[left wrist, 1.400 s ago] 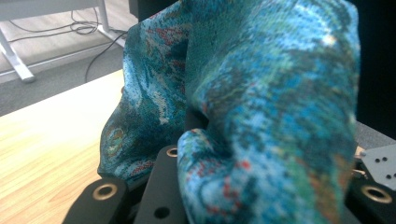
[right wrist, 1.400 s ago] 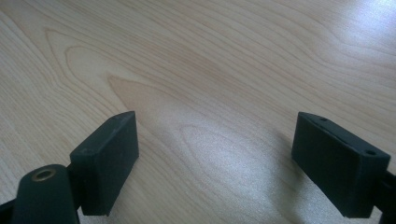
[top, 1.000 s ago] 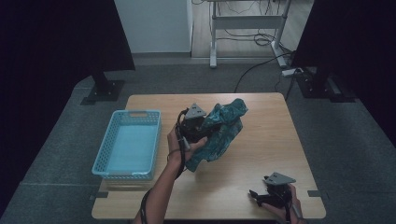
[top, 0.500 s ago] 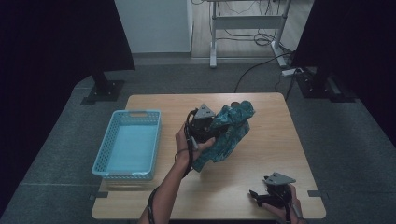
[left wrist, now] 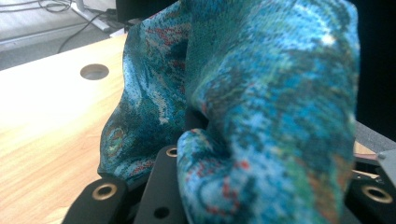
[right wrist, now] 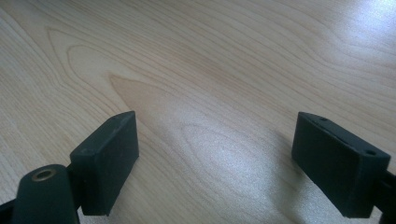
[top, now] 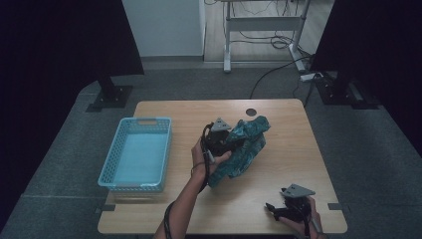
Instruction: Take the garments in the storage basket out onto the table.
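At table's left: light-blue plastic basket (top: 135, 154), lattice sides, nothing seen inside; it sits well apart from the cloth, probably as the bin where the cloth is meant to end up
Tabletop: pale wood table (top: 278, 129) with a round cable hole (top: 251, 111) near the far edge, just beyond the cloth
Left hand: forearm comes in from the bottom edge and reaches toward mid-table; hand wraps the left gripper (top: 226, 144) from the near side
Left gripper state: jaws drawn close and clamped on the cloth; in the left gripper view the fabric bulges over and between the black jaws, hiding their tips
Why held so: judged a pinch on a gathered fold, so that the whole piece comes along as one bundle instead of trailing
Cloth position: patterned cloth (top: 244, 149) at mid-table, right of the basket; bunched around the gripper, its lower end draped down toward the near side, apparently touching the wood
Cloth look: teal and blue knit-like weave (left wrist: 271, 102) with flecks of red, orange and white, swirling pattern; soft, crumpled, deep folds, no flat edge visible
Handling guess: limp, so loose ends may drag or catch on the basket rim
Right gripper: right gripper (top: 286, 209) at the near right corner, well apart from the cloth; jaws spread wide over bare wood (right wrist: 215, 154), nothing between them
Why parked: judged idle, waiting clear of the left hand's work
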`<state>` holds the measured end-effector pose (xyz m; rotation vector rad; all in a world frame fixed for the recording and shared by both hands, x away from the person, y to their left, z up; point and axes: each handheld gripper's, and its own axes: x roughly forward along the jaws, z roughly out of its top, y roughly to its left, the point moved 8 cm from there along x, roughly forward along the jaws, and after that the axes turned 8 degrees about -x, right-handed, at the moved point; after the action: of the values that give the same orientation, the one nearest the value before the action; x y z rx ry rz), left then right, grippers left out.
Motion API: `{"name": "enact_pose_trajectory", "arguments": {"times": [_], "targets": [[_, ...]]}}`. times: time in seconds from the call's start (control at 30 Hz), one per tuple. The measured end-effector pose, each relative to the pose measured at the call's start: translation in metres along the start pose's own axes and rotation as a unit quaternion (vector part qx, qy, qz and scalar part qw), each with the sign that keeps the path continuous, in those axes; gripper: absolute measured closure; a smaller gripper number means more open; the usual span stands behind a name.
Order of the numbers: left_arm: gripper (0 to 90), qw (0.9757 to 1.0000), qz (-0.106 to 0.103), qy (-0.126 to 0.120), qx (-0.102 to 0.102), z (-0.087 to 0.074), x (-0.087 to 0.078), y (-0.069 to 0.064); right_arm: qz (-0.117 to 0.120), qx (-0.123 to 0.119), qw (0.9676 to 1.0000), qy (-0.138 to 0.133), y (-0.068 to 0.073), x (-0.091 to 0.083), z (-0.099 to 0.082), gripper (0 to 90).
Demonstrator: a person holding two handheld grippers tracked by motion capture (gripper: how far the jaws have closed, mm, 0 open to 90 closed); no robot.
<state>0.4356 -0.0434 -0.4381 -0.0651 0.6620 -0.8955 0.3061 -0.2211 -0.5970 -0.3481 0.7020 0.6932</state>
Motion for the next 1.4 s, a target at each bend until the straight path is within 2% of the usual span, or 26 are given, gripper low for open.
{"name": "enact_pose_trajectory", "arguments": {"times": [0.47,0.67,0.83,1.03,1.2,1.4], "targets": [[77.2,0.9998,-0.005,0.011,-0.013,-0.022,0.025,0.005,0.001,0.000,1.0000,0.000,0.000,0.000,0.000,14.9],[77.0,0.9997,-0.014,0.009,-0.020,-0.032,0.031,0.007,0.001,-0.002,1.0000,0.000,0.000,0.000,0.000,14.9],[77.0,0.9993,-0.011,0.018,-0.031,-0.044,0.038,0.015,0.001,-0.002,1.0000,0.000,0.000,0.000,0.000,14.9],[76.8,0.9986,-0.011,0.029,-0.043,-0.064,0.054,0.018,0.001,-0.001,1.0000,0.000,0.000,0.000,0.000,14.9],[76.2,0.9978,0.002,0.048,-0.045,-0.080,0.071,0.022,0.001,-0.002,1.0000,0.000,0.000,0.000,0.000,14.9],[75.3,0.9969,0.013,0.059,-0.050,-0.089,0.082,0.027,0.002,-0.002,1.0000,0.000,0.000,0.000,0.000,15.0]]}}
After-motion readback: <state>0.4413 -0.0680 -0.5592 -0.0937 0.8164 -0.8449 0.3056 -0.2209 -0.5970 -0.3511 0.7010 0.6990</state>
